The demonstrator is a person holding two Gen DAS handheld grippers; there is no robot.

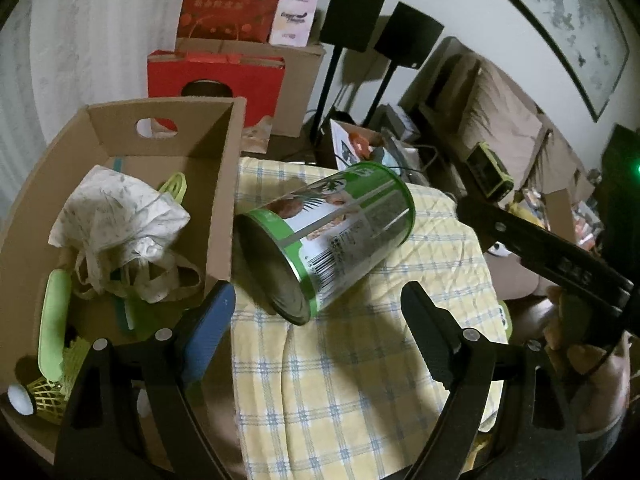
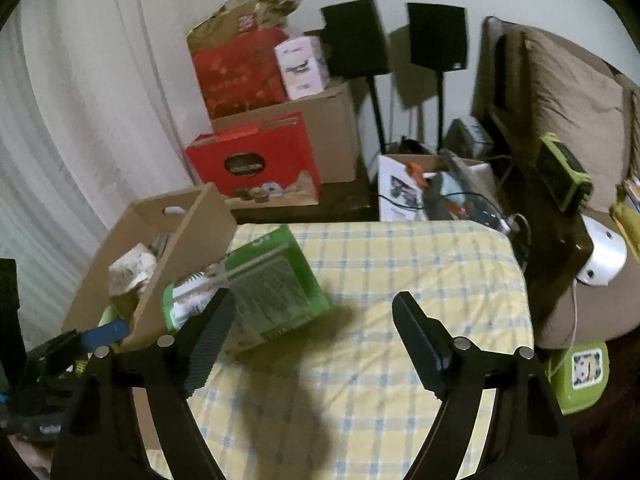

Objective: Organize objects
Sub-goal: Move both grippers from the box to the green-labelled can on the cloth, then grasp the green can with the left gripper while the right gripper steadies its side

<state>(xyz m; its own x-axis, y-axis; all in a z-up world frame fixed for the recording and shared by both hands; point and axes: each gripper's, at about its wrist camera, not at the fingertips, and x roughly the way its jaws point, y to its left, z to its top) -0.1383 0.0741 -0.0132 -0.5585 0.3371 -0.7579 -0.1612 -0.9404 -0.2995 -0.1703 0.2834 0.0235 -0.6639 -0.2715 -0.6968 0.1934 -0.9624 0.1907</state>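
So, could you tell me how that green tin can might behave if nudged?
The green tin can lies tilted against the cardboard box, so it would probably roll. Its smooth metal wall looks stiff and possibly slippery. The soft checked cloth may slow it.

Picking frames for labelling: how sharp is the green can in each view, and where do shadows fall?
Left wrist: green can fairly sharp, barcode readable, its shadow dark on the checked cloth. Right wrist: can motion-smeared, print illegible; gripper shadow crosses the cloth. Both: fisheye bending, dark corners.
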